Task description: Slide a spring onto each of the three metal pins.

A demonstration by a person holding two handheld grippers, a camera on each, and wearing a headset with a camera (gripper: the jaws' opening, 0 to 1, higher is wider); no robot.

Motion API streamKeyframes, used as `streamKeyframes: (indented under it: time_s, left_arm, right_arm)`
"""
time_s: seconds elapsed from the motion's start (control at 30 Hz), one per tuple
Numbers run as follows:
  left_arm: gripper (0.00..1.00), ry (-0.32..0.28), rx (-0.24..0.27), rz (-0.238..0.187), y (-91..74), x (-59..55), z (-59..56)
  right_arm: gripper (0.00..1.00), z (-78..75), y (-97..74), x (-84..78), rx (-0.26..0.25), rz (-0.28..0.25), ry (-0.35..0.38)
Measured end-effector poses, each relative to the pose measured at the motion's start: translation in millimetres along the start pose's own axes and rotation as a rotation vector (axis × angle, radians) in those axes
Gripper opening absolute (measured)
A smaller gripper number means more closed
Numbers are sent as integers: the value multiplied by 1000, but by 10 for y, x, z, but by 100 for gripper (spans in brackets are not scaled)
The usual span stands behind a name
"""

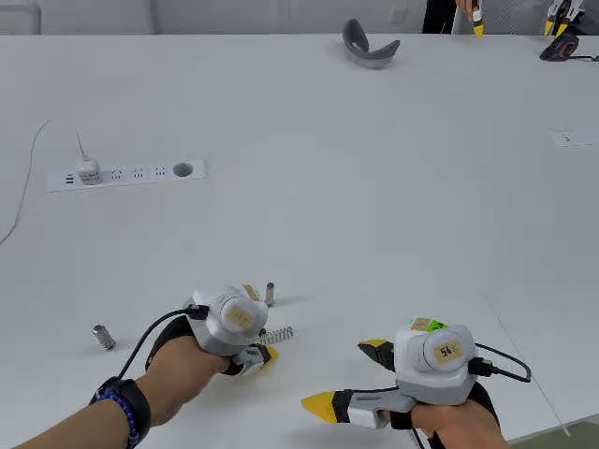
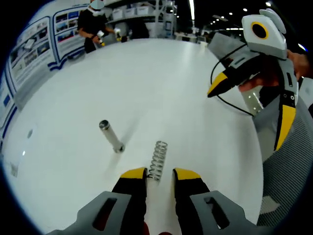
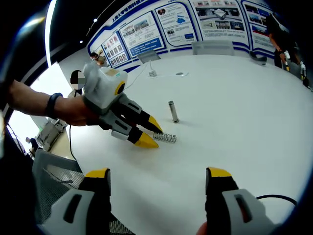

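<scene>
- Left gripper (image 2: 159,175): jaws are standing a narrow gap apart, not clamped. They are straddling the near end of the spring, close in front of the pin on the person's side. It is hovering low over the workbench (image 1: 374,187), and the person's hand is wrapping its body.
- Coiled piece (image 1: 103,337): is lying tilted on the workbench, well apart from the pin on its left. It is too small to tell whether it is a bare spring or a spring already sitting on a second pin.
- Spring (image 2: 158,159): is lying flat on its side just beside the pin, apart from it. One end is pointing toward the pin side and the other is sitting between the left gripper's yellow tips. It is not threaded onto anything.
- Pin (image 2: 111,137): is standing upright on the workbench with its shaft bare from base to cap and no spring on it.
- Right gripper (image 1: 346,376): jaws are spread wide and carrying nothing. It is waiting well apart from the pin on its right, nearer the person, with its tips pointing back toward the spring.
- Progress, as a judgement: the task is sitting at or near its start.
  - No pin is confirmed as fitted.
  - The pickup of the spring beside the pin is in hand but not yet closed.
  - Lifting that spring, lining it over the pin's cap and sliding it down are all left to do.
  - The remaining pins are also left, and the coiled piece on the left is counting as done for one only if it proves to be on a pin.
</scene>
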State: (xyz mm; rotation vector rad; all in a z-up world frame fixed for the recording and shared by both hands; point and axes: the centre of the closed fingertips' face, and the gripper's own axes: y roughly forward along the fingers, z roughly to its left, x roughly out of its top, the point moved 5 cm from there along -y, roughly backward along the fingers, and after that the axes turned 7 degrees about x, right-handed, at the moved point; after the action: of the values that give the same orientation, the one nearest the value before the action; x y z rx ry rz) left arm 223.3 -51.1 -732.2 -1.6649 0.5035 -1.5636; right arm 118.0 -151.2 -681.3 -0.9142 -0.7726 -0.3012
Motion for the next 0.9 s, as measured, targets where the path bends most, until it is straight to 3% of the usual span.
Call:
streamKeyframes:
  time_s: [0.17,0.33,0.47,0.6,0.9]
  left_arm:
    - [11,-46,35,-15,-8,5,41]
    - [11,-39,32,0,-44,-30,-4]
    - [11,-95,38,-1,-121,-91,-32]
    - [11,-96,44,-1,-204,-161,-74]
    - [10,-159,53,-12,-398,-296,-133]
  right_arm:
    - [81,28,-2,-15,2,2,0]
    - [81,58,-7,-11,2,-2,1]
    - [81,78,9,-35,6,1,10]
    - [80,120,32,-58,18,5,16]
    - [80,184,73,-100,40,13,22]
